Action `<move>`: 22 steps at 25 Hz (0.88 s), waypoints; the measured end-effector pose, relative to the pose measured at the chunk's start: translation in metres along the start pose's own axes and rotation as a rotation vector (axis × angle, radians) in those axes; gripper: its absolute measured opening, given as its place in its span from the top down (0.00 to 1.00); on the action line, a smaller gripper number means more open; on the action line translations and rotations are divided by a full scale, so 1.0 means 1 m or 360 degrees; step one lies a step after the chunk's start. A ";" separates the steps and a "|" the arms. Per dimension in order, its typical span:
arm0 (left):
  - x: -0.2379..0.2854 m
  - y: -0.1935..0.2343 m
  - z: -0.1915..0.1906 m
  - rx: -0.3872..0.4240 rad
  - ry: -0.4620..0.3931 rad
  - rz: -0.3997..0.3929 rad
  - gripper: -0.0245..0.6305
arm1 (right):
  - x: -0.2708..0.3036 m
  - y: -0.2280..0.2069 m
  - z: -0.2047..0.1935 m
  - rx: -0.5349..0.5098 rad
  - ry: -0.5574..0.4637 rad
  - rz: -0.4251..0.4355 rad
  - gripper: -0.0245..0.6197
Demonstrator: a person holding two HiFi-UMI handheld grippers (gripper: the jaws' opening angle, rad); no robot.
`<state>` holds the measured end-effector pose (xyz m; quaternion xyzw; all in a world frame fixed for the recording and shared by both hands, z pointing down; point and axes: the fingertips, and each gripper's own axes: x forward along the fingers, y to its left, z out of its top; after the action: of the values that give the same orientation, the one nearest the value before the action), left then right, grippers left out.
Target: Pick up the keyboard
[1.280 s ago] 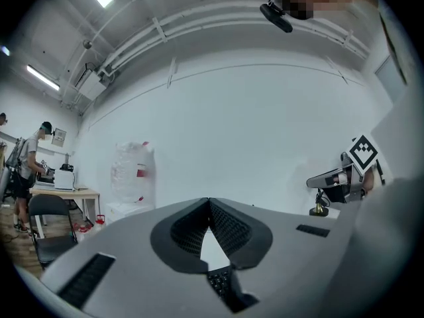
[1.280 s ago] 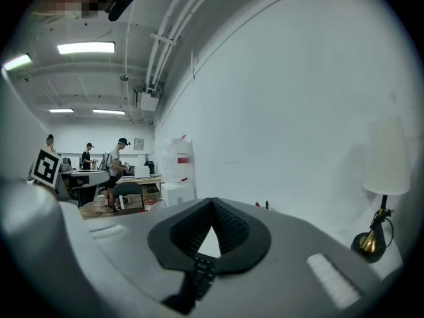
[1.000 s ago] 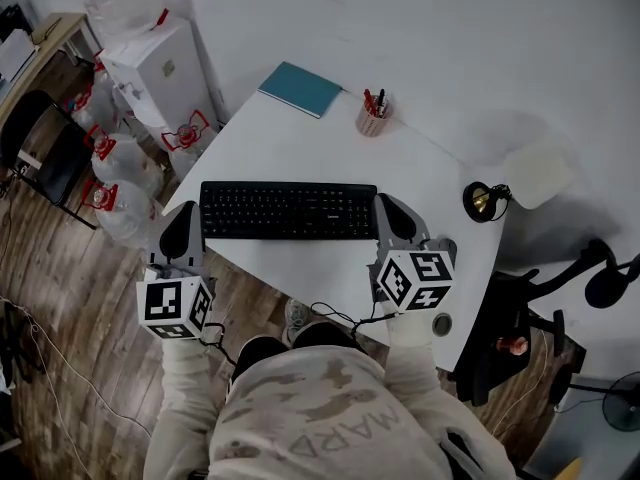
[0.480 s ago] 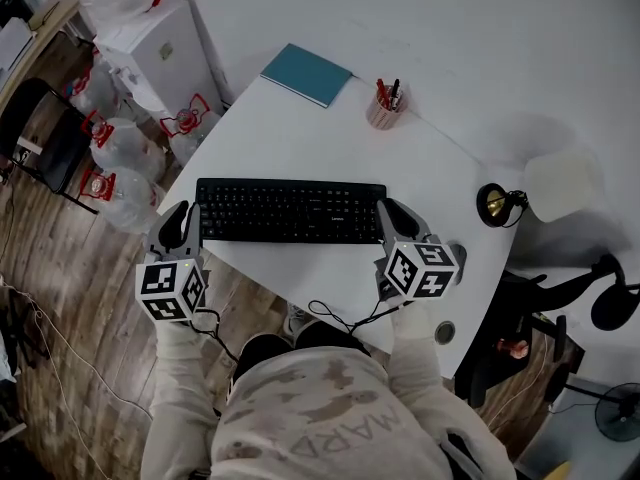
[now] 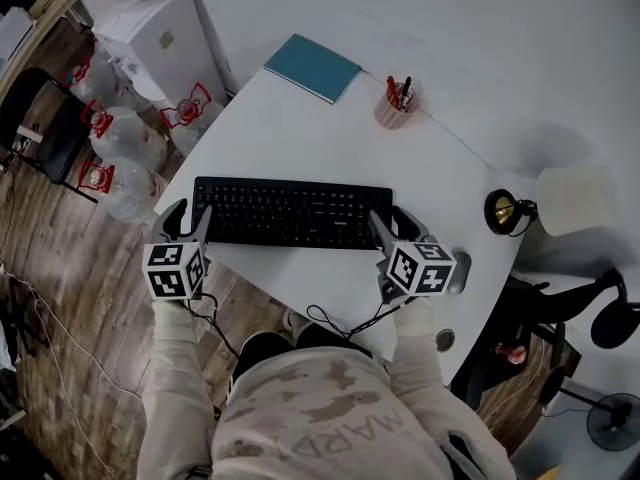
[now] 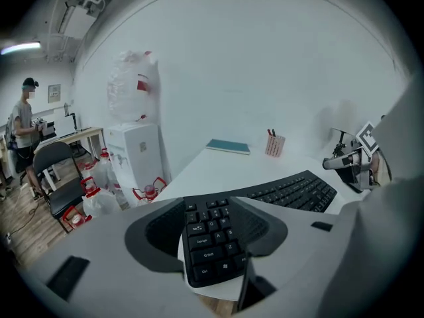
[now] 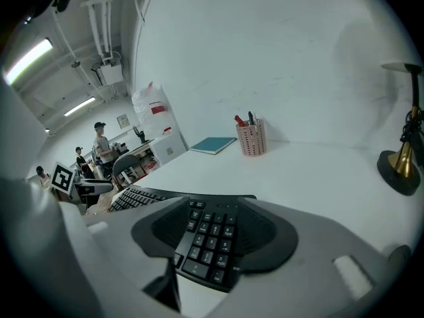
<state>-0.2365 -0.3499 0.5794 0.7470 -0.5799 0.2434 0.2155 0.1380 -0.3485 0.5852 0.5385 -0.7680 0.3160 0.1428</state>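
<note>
The black keyboard lies flat on the white table, near its front edge. My left gripper is at the keyboard's left end and my right gripper at its right end. In the left gripper view the keyboard's left end sits between the dark pads. In the right gripper view the number-pad end lies between the pads. Both pairs of jaws are opening, and the pads do not press on the keyboard.
A teal notebook and a pen cup stand at the table's far side. A brass desk lamp is at the right. Water jugs, a white cabinet and a chair stand left of the table.
Both grippers have come down with the keyboard towards the table's front edge. Their fingers, shut on the keyboard's ends before, now stand apart.
</note>
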 end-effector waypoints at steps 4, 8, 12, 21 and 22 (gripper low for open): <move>0.015 0.007 -0.013 0.0003 0.0090 0.0024 0.61 | 0.008 -0.007 -0.008 0.0040 0.0039 0.0011 0.57; 0.031 0.008 -0.022 -0.0032 0.0169 0.0001 0.56 | 0.013 -0.016 -0.014 0.0047 0.0073 0.0009 0.52; 0.041 0.009 -0.030 -0.0074 0.0235 -0.0033 0.51 | 0.018 -0.019 -0.019 0.0071 0.0096 0.0018 0.50; 0.051 0.012 -0.037 -0.0230 0.0271 -0.0106 0.45 | 0.030 -0.031 -0.034 0.0136 0.0178 0.0019 0.47; 0.051 0.012 -0.037 -0.0245 0.0274 -0.0116 0.45 | 0.032 -0.031 -0.036 0.0138 0.0192 0.0027 0.46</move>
<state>-0.2412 -0.3690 0.6408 0.7253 -0.5486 0.2533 0.3299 0.1500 -0.3555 0.6406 0.5177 -0.7480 0.3820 0.1627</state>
